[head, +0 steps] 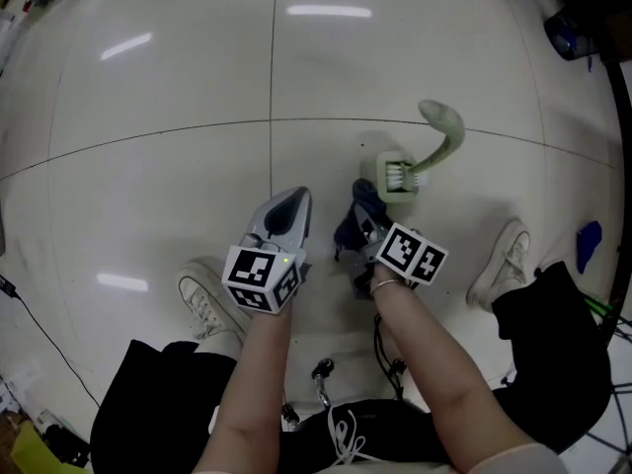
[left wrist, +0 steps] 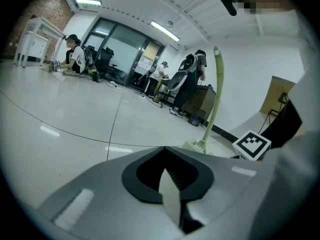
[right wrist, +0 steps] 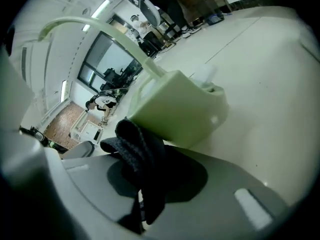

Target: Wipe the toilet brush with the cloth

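Note:
A pale green toilet brush [head: 441, 131] with a curved handle stands in its square green holder [head: 400, 179] on the white tiled floor. My right gripper [head: 357, 227] sits just in front of the holder, shut on a dark blue cloth [head: 357, 205]. In the right gripper view the cloth [right wrist: 137, 151] bunches out of the jaws, close to the holder [right wrist: 175, 109]. My left gripper [head: 296, 198] hovers to the left of the cloth, shut with nothing in it. In the left gripper view the brush handle [left wrist: 218, 94] rises ahead on the right of that gripper [left wrist: 169, 181].
The person's white shoes [head: 204, 304] [head: 504, 262] rest on the floor on either side of the arms. A blue object [head: 589, 242] and cables lie at the right edge. In the left gripper view, people and office chairs [left wrist: 187, 84] are far across the room.

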